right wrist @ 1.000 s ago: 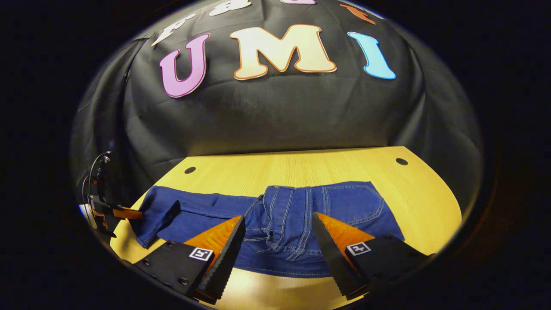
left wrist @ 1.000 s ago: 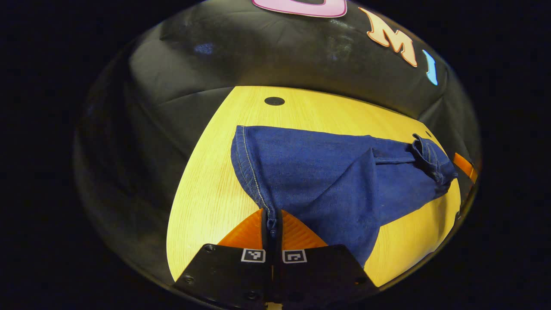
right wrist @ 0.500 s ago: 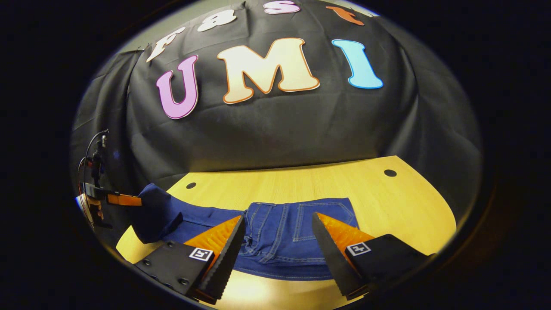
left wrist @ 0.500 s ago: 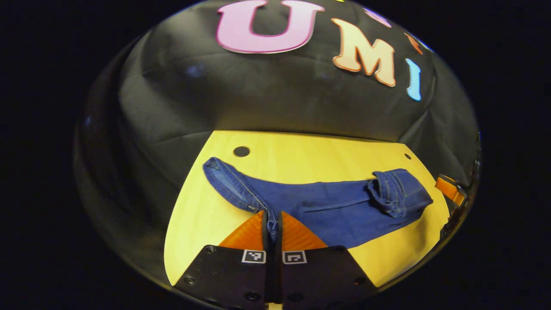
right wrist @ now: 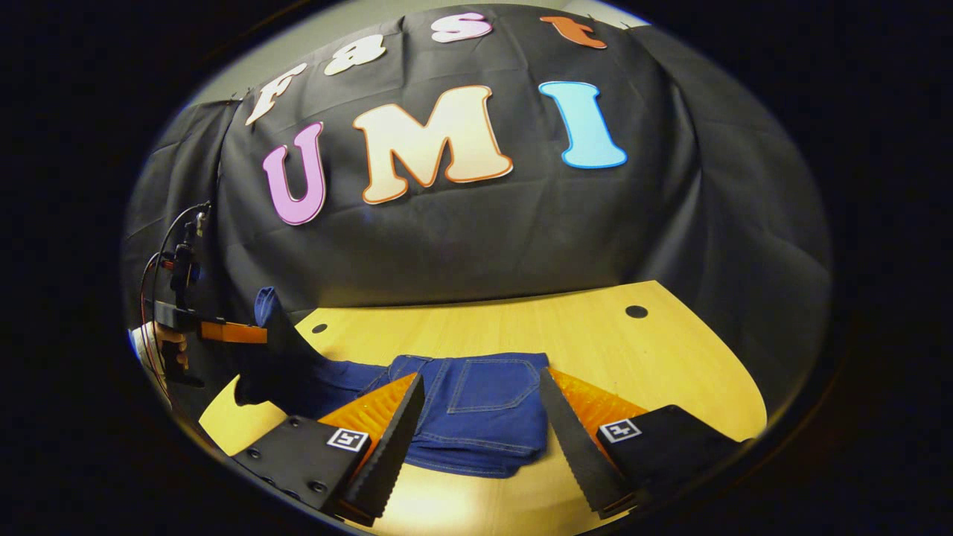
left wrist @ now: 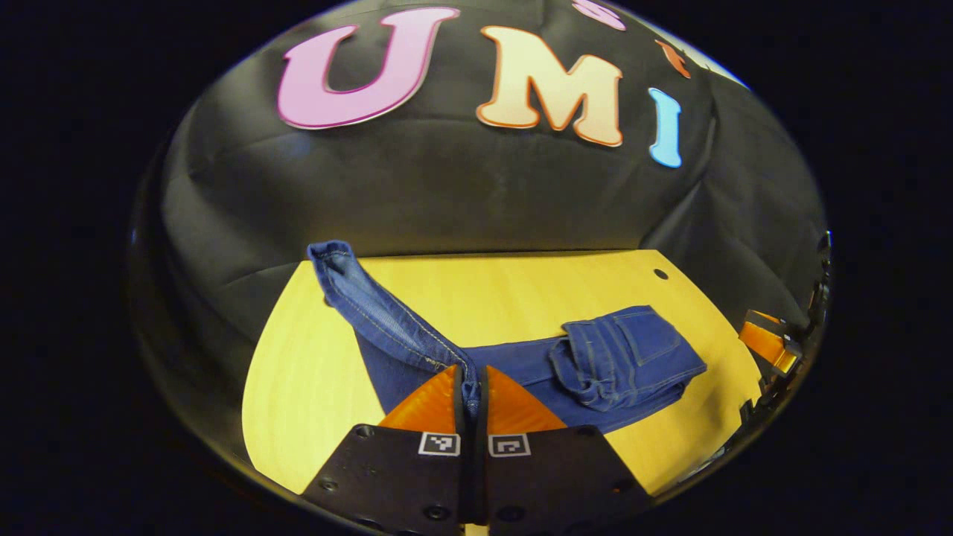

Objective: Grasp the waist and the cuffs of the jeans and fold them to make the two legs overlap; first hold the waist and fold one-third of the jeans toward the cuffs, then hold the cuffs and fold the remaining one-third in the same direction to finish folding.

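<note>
Blue jeans [right wrist: 476, 406] lie on the yellow wooden table [right wrist: 595, 342], waist part folded over the legs with a back pocket facing up. In the left gripper view the folded waist [left wrist: 633, 357] rests at the right, and the cuff end [left wrist: 372, 305] rises off the table. My left gripper [left wrist: 470, 391] is shut on the cuff hem. The left gripper [right wrist: 260, 333] also shows at the far left of the right gripper view, holding the lifted cuffs, a hand behind it. My right gripper [right wrist: 480, 406] hangs open above the near edge of the folded waist, touching nothing.
The table has small dark round holes [right wrist: 636, 311] near its back corners, another hole [left wrist: 660, 273] in the left gripper view. Black cloth wall stands right behind the table. Bare tabletop lies right of the jeans. Cables [right wrist: 160, 260] hang by the far left hand.
My left gripper has lifted the cuffs up off the table and swung toward the waist. The right gripper has drawn back and risen, staying open; the folded waist lies flat.
</note>
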The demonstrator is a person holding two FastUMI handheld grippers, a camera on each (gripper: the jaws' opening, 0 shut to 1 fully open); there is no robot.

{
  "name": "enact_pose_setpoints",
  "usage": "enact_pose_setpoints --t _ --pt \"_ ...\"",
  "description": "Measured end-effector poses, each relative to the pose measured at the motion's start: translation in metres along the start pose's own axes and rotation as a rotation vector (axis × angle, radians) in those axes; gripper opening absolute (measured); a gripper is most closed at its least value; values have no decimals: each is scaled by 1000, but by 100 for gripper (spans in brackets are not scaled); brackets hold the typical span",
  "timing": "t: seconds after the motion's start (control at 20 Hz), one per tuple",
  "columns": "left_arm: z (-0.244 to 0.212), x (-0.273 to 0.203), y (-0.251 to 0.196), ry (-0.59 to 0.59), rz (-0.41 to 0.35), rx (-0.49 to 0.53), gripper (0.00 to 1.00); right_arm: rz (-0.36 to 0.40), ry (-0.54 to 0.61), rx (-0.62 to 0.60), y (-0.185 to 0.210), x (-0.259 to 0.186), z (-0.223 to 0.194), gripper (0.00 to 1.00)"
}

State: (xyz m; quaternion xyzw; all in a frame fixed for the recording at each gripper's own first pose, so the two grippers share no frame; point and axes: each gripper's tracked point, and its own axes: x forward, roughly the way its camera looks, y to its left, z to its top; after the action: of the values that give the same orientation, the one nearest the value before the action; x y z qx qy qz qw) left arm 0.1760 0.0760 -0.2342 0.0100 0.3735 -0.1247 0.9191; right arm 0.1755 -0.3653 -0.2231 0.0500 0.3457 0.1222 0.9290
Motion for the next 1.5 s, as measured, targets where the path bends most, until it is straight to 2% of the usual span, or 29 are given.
enact_pose_setpoints --t 0.35,0.7,0.8,1.0,1.15,1.2,1.25,1.3,1.5 --pt "28 39 -100 -6 -116 38 0 -57 -4 18 -66 -23 4 97" --pt "10 92 -196 39 -218 61 0 -115 9 7 -123 -45 1 97" --pt "-6 112 -214 54 -211 74 0 -125 20 7 -135 -51 -2 96" --pt "-47 142 -224 135 -125 119 0 -131 33 -3 -153 -60 -8 97" --pt "-57 151 -227 119 -76 148 1 -119 34 1 -160 -61 -10 97" --pt "-59 149 -232 106 -80 140 7 -109 31 1 -160 -61 -9 98" --pt "-59 145 -239 87 -86 122 8 -102 25 -1 -160 -61 -7 98" --pt "-54 139 -241 57 -84 105 19 -91 11 -2 -158 -60 -2 98" --pt "-5 78 -225 -173 13 97 99 -43 -64 -18 -137 -57 27 98"
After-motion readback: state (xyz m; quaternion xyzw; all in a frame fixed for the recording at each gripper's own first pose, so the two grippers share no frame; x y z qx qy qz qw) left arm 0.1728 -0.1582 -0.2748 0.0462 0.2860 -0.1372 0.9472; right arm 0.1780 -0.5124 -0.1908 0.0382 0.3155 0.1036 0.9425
